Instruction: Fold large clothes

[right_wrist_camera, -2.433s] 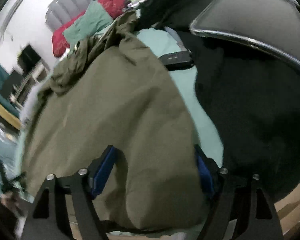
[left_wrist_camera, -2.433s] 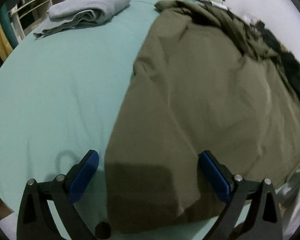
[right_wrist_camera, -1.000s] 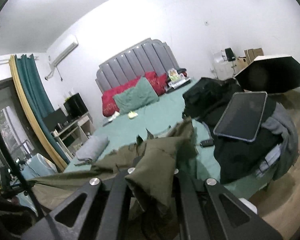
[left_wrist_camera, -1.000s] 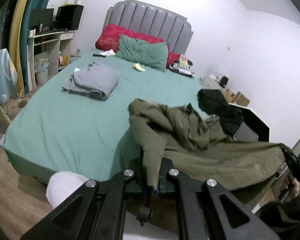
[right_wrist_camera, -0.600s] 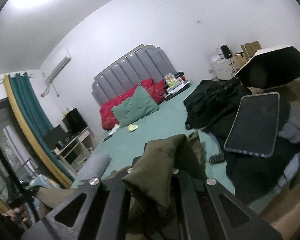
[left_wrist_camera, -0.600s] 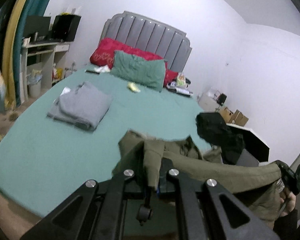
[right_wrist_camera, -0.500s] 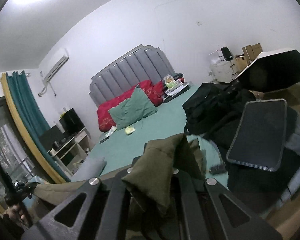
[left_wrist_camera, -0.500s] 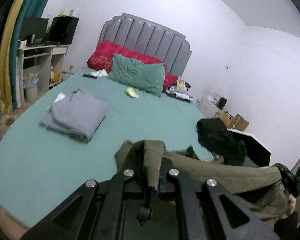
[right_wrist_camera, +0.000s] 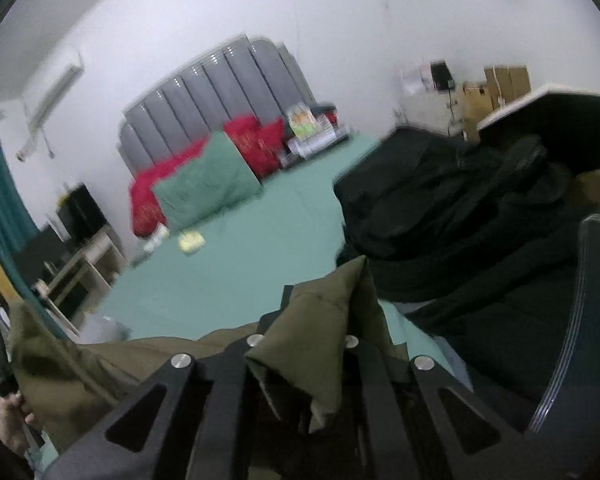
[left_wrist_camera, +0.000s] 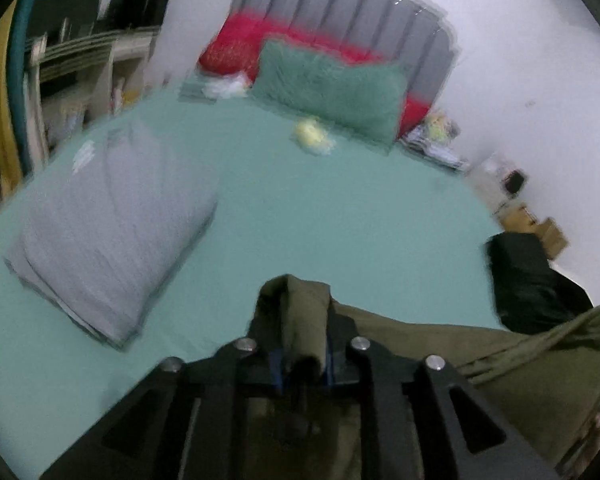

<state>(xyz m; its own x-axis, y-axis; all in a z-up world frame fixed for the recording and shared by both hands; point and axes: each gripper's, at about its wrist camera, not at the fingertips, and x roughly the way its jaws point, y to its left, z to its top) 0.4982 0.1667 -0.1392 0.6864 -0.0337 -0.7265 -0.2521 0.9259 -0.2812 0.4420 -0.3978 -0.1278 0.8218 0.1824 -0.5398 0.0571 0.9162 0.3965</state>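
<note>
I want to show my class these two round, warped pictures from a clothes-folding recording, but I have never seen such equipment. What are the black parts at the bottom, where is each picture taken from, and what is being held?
No robot is here: a person holds one two-finger tool in each hand, and a wide-angle camera on each looks forward along its fingers, which causes the round warping. One picture is from the left tool, the other from the right tool; the black struts are the tools themselves. Both are shut on the same olive-green garment, which stretches between them above a bed with a green sheet. On the bed lie a folded grey cloth, a green pillow against red ones, a small yellow item and a heap of black clothing. Both pictures are blurred by motion.
</note>
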